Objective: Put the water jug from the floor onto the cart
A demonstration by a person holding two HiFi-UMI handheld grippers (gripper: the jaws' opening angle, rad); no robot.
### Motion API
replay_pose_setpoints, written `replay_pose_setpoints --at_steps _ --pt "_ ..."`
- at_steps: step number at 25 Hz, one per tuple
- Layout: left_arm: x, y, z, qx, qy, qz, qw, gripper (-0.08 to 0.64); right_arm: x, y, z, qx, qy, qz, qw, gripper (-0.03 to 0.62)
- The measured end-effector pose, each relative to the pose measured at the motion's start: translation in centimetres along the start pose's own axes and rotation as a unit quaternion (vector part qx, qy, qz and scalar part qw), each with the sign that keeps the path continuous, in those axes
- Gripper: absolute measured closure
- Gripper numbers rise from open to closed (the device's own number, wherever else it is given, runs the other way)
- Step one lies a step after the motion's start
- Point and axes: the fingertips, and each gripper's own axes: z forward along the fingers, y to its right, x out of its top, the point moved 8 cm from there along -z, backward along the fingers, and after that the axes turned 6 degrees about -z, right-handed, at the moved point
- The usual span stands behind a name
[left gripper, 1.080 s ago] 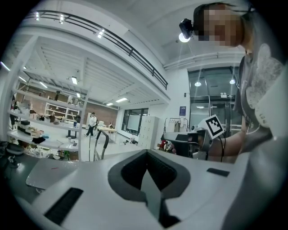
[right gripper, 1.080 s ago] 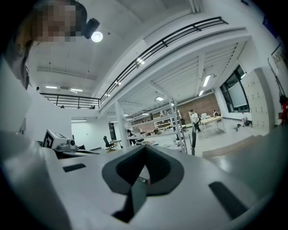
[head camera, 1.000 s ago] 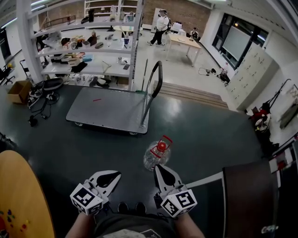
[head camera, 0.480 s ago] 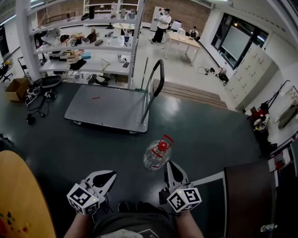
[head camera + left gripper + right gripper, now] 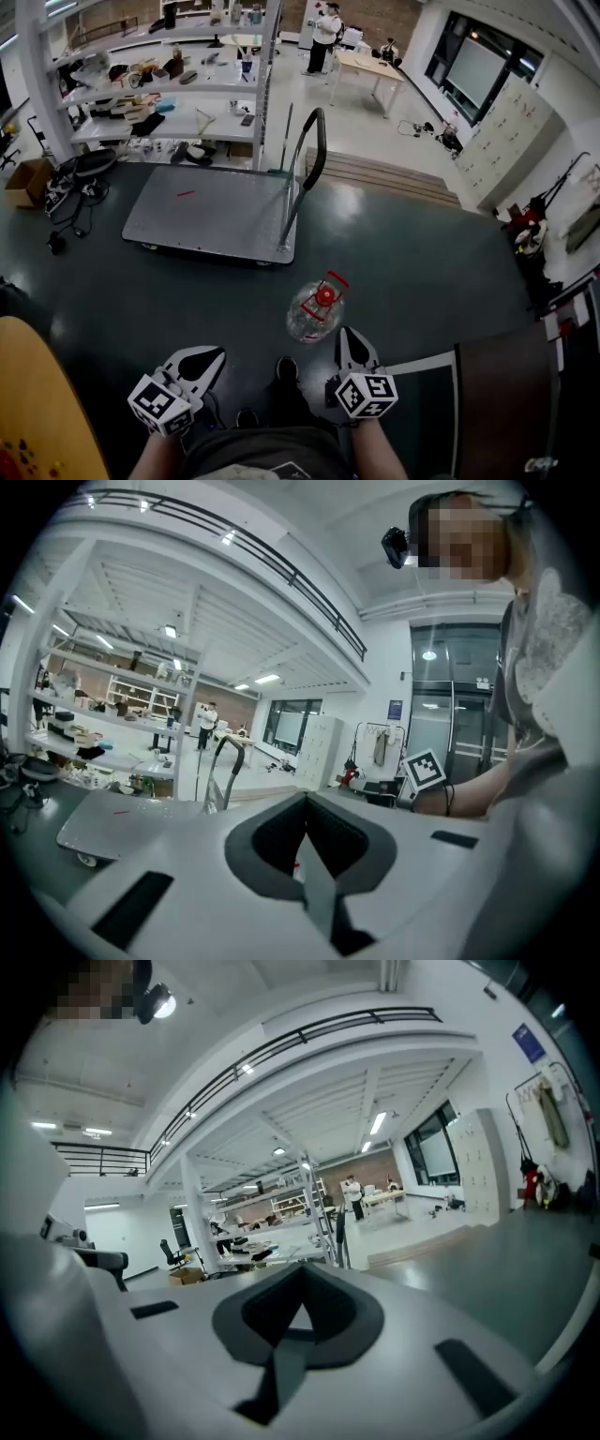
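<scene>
Plainly, the left tongs (image 5: 214, 356) are pressed together with nothing between the tips, and the right tongs (image 5: 348, 335) are closed and empty too. Both hang low in front of the person, well apart from each other. Just ahead of the right tongs the clear water jug (image 5: 313, 315) with its red cap (image 5: 324, 296) sits on the dark floor (image 5: 422, 281); it may be tilted, though the steep view makes that hard to judge. Beyond it stands the flat cart (image 5: 211, 214), its upright handle (image 5: 310, 161) at the end nearest the jug. Loaded shelving (image 5: 169, 84) rises behind.

Head view steeply down; gripper views low, level; all share cart (image 5: 206, 216).
</scene>
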Motion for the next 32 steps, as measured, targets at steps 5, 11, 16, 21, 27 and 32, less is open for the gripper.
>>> replay_pose_setpoints --at_steps 5,11,16,21,27,32 --pt "0.1 -1.8 5.1 0.011 -0.014 -0.004 0.9998 0.552 -1.6 4.1 5.2 -0.008 -0.030 0.028 0.999 0.603" --pt "1.2 -5.7 14.5 0.024 -0.021 0.000 0.9995 0.552 -1.9 9.8 12.8 0.013 -0.049 -0.037 0.998 0.603" --pt "1.9 -6.8 20.4 0.004 -0.016 -0.002 0.9999 0.552 -3.5 12.7 16.5 0.033 -0.088 -0.048 0.994 0.603" --pt "0.4 -8.0 24.6 0.034 -0.044 -0.007 0.9984 0.552 -5.7 13.7 19.0 0.075 -0.118 -0.062 0.988 0.600" --pt "-2.9 -9.0 27.5 0.035 -0.078 -0.029 0.9959 0.552 -9.3 13.6 20.6 0.116 -0.172 -0.072 0.976 0.543" --pt "-5.3 -10.8 29.2 0.026 -0.096 -0.048 0.9939 0.552 -13.0 12.7 22.0 0.153 -0.235 -0.102 0.954 0.489"
